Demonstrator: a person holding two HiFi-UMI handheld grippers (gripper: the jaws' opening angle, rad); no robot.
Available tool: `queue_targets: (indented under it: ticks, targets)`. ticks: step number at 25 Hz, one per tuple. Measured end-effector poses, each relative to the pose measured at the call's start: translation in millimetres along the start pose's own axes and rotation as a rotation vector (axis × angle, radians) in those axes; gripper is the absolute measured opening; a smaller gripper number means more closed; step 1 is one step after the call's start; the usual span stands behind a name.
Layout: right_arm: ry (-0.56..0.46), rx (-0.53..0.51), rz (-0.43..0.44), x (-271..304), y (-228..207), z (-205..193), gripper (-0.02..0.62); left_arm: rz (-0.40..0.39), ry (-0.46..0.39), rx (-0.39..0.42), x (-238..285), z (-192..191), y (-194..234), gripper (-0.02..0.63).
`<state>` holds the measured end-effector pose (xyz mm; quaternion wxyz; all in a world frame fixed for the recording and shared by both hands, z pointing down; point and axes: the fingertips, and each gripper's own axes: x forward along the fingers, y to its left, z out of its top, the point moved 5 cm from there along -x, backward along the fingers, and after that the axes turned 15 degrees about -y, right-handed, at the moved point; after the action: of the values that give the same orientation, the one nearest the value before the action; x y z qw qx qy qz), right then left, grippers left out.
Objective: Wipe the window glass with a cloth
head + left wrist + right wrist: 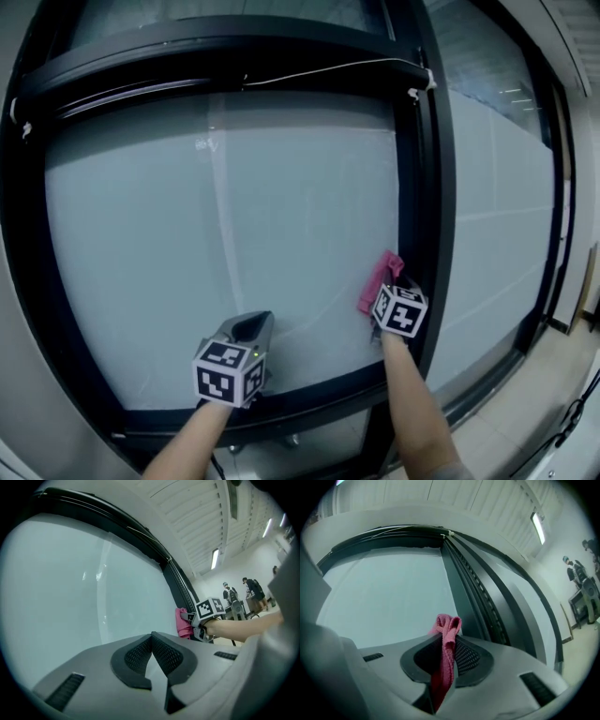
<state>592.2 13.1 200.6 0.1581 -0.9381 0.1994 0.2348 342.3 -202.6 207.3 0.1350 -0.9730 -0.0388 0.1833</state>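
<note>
Pinching a pink cloth [445, 653], right gripper [386, 298]; left gripper [151, 657] jaws closed, empty.

pink cloth [380, 280] bunched, seemingly against pale window glass [225, 244]

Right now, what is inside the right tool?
The right tool grips a pink cloth; its folded end sticks out toward the window glass. The cloth's lower end is covered.

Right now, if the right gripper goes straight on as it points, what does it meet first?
Its pink cloth would likely touch the window glass first, close beside the dark frame post; depth unclear.
</note>
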Motion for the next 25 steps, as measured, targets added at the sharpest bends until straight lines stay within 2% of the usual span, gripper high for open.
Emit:
queue_targets:
  ticks: [3, 7, 10, 15, 18, 25]
  targets:
    - [0.020, -0.017, -0.035, -7.7, -14.8, -16.5, 0.049, -0.012, 0.015, -0.017, -0.1, -13.0, -5.9, 0.003]
    - [0.078, 0.024, -0.053, -16.4, -25.6, -40.8, 0.049, -0.018, 0.028, -0.029, -2.2, -21.6, -7.7, 0.003]
    - [0.087, 0.042, -0.050, -18.2, -22.5, -41.3, 0.048, -0.011, 0.026, -0.031, -5.6, -22.5, -5.5, 0.003]
    - [0.006, 0.045, 0.075, -10.4, 20.2, 2.8, 0.046, 0.020, 0.017, -0.035, -15.6, -17.6, 6.6, 0.003]
    - [-0.031, 0.048, 0.183, -1.9, 63.6, 32.7, 0.046, 0.054, 0.007, -0.035, -26.7, -12.2, 20.2, 0.002]
    - [-0.151, 0.011, 0.360, 4.0, 162.9, 98.4, 0.044, 0.165, -0.009, -0.020, -68.8, 2.3, 66.0, 0.003]
